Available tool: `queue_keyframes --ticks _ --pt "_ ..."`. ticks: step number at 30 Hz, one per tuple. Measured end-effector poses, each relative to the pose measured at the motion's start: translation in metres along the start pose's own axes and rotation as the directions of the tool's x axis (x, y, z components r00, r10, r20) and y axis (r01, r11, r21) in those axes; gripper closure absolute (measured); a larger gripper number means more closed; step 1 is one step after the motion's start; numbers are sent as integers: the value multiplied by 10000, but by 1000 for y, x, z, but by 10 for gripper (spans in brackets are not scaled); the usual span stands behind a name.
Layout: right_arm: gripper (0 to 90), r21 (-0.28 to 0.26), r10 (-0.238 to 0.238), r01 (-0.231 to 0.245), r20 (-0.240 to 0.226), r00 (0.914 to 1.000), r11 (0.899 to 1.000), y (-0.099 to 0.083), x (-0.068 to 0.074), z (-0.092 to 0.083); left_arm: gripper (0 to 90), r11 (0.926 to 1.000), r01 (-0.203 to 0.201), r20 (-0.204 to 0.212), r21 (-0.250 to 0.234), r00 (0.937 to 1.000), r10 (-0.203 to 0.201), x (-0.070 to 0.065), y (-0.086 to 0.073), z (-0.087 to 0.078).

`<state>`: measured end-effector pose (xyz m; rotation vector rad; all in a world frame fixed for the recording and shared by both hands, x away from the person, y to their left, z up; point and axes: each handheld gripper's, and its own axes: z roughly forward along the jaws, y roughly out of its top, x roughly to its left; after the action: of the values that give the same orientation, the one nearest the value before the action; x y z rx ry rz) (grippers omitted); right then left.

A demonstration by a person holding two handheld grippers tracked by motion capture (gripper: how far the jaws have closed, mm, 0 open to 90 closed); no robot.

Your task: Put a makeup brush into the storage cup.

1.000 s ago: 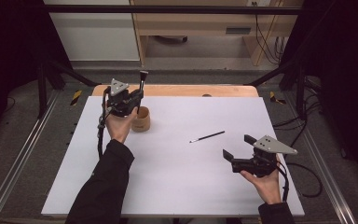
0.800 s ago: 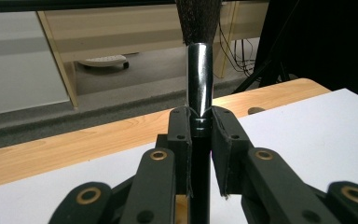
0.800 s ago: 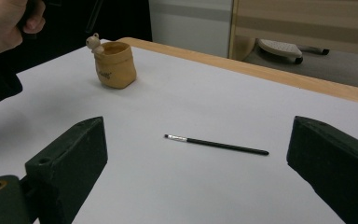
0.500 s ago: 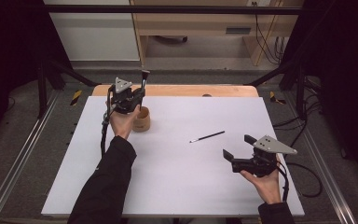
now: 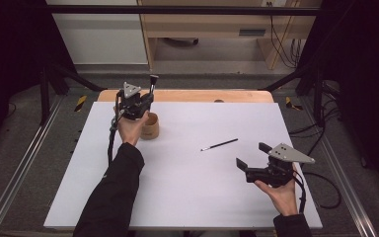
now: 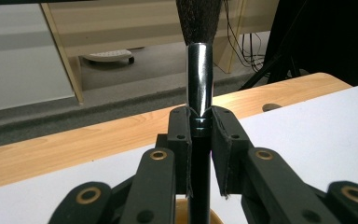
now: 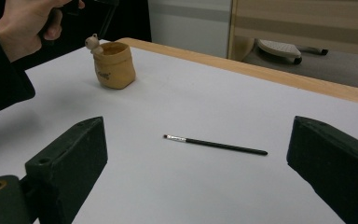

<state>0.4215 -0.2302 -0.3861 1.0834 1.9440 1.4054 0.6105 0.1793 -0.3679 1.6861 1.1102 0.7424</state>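
Nearby — thin brush point(image 5: 219, 144) lies alone, well apart from cup point(image 5: 150, 126).

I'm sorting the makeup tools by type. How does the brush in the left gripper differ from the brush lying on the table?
The big brush stands upright, clamped in the left gripper above the tan pot; the thin brush lies flat on the white table, untouched. The big brush has a thick shiny ferrule and a full dark tuft; the thin brush has a slim ferrule and tiny tip. Both have dark handles.
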Motion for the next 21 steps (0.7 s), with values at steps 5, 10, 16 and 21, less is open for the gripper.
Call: queue_keyframes --ticks 5,10,16,21 --pt "55 16 -18 18 -27 10000 10000 0 1 0 776 9999 -6 -55 135 10000 7 0 -5 3" --pt "55 29 -32 32 -28 10000 10000 0 1 0 776 9997 -15 -83 247 10000 17 0 -11 7" --pt "55 50 -82 82 -31 10000 10000 0 1 1 776 9990 -146 -81 419 9999 150 -1 -17 11" --pt "55 30 -83 83 -68 9999 10000 0 1 1 776 9987 -112 -60 502 9999 115 -2 -22 13"
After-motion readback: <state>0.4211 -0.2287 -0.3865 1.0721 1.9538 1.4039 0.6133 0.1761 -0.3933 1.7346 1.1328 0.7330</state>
